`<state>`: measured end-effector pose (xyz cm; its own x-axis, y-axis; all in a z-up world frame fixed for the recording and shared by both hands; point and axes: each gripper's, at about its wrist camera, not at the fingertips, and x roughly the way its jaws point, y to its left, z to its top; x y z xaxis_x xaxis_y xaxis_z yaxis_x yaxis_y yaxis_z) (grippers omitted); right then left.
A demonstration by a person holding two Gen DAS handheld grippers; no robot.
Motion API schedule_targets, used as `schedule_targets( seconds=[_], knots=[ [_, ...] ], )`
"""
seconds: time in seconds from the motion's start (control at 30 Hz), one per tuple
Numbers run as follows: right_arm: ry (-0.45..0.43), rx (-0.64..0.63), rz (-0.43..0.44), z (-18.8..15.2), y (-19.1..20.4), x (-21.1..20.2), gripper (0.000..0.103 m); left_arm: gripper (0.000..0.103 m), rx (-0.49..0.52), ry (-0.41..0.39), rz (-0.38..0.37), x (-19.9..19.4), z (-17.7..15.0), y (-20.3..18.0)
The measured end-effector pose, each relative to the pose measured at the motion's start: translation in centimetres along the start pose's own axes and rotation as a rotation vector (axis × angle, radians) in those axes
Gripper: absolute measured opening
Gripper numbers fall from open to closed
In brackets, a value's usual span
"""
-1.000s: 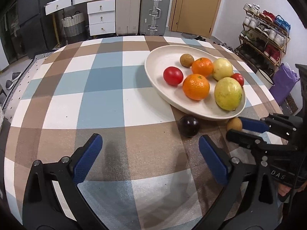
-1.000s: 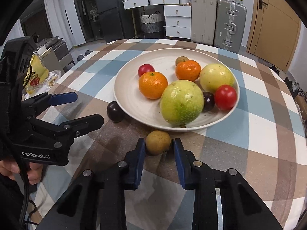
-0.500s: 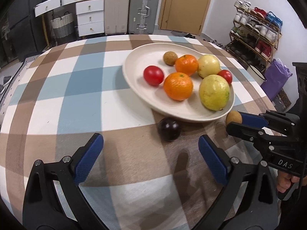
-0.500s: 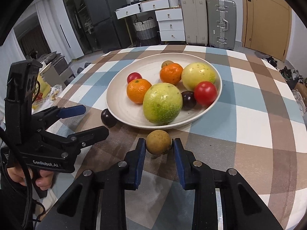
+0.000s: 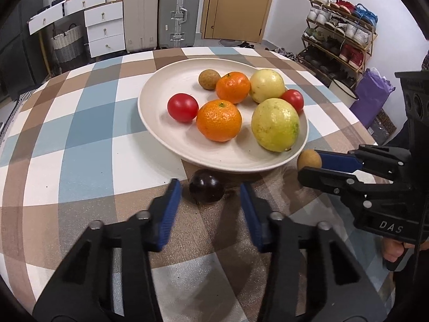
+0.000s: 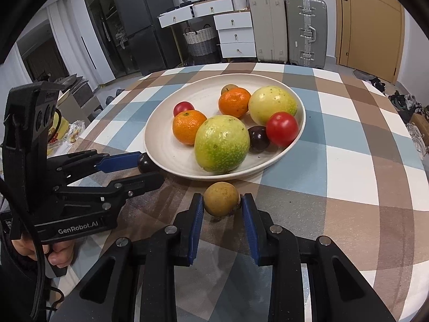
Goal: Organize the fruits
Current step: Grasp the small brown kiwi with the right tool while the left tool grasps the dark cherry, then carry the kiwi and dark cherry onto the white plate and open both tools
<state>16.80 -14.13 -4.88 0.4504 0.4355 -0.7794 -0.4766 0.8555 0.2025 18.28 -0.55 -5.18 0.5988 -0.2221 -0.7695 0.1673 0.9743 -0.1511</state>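
A white plate [image 5: 163, 123] [image 6: 163, 145] on the checked tablecloth holds oranges, tomatoes, two yellow-green fruits, a small brown fruit and a dark plum. A dark plum [image 5: 206, 189] [image 6: 145, 162] lies on the cloth just in front of the plate. My left gripper [image 5: 210, 187] [image 6: 150, 167] has its fingers either side of this plum, with small gaps showing. My right gripper [image 6: 220, 201] [image 5: 308, 165] is shut on a small brown fruit [image 6: 221, 198] [image 5: 309, 160] and holds it just in front of the plate's rim.
The round table's edge curves off at left and right. Behind it stand suitcases [image 5: 179, 13], white drawers [image 5: 103, 29], a wicker basket [image 6: 199, 41] and a shoe rack [image 5: 340, 40]. A purple bag [image 5: 371, 94] sits on the floor at right.
My left gripper has moved in around the dark plum and its fingers have closed much nearer together. My right gripper has lifted the brown fruit slightly toward the plate.
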Motion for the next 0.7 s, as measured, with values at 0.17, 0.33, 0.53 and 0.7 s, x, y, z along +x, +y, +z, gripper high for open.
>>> schedule_targets(
  seconds=[0.17, 0.33, 0.53, 0.7],
  knots=[
    [-0.001, 0.002, 0.004, -0.1, 0.0, 0.0, 0.03, 0.024, -0.028, -0.005, -0.012, -0.3, -0.2, 0.6],
    [-0.005, -0.001, 0.004, -0.1, 0.0, -0.1, 0.03, 0.024, -0.034, -0.01, -0.016, -0.7, -0.6, 0.7],
    [-0.029, 0.004, 0.01, -0.1, -0.1, -0.5, 0.03, 0.024, -0.028, -0.029, -0.01, -1.5, -1.0, 0.5],
    [-0.048, -0.005, 0.022, 0.0, -0.1, -0.9, 0.03, 0.024, -0.032, -0.048, -0.015, -2.4, -1.1, 0.5]
  ],
)
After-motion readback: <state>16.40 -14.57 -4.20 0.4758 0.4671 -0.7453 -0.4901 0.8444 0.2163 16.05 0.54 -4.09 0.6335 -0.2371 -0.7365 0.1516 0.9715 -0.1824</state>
